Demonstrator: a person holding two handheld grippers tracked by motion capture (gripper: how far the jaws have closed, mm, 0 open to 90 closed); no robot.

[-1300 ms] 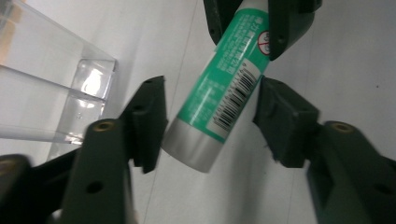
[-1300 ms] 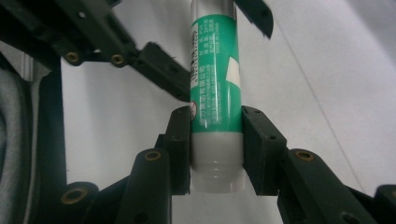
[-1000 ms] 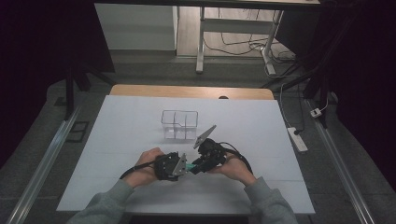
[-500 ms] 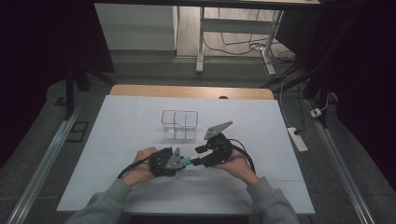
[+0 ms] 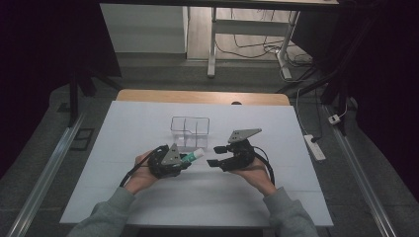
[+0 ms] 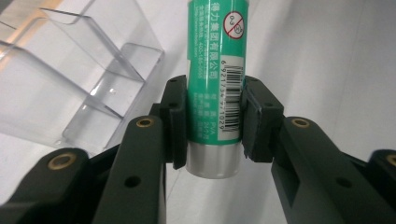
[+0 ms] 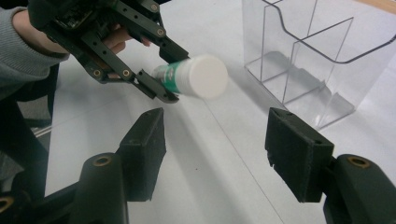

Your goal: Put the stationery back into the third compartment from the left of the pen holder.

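The left hand-held gripper [image 5: 187, 159] is clamped on a green glue stick [image 6: 215, 79], its pads pressing the labelled barrel near the silver base. The white-capped end [image 7: 204, 76] sticks out to the right, lifted off the table [image 5: 148, 118], just near of the clear plastic organizer [image 5: 190, 131]. The right hand-held gripper [image 5: 215, 155] sits just right of the cap, apart from it. Its jaws have just been opening, with nothing between them.

Handover done, grippers apart

The right gripper [image 5: 213, 155] has just opened off the glue stick [image 5: 193, 156] and drawn away rightward; the left gripper [image 5: 187, 160] now clamps it alone, near the clear organizer [image 5: 189, 129].
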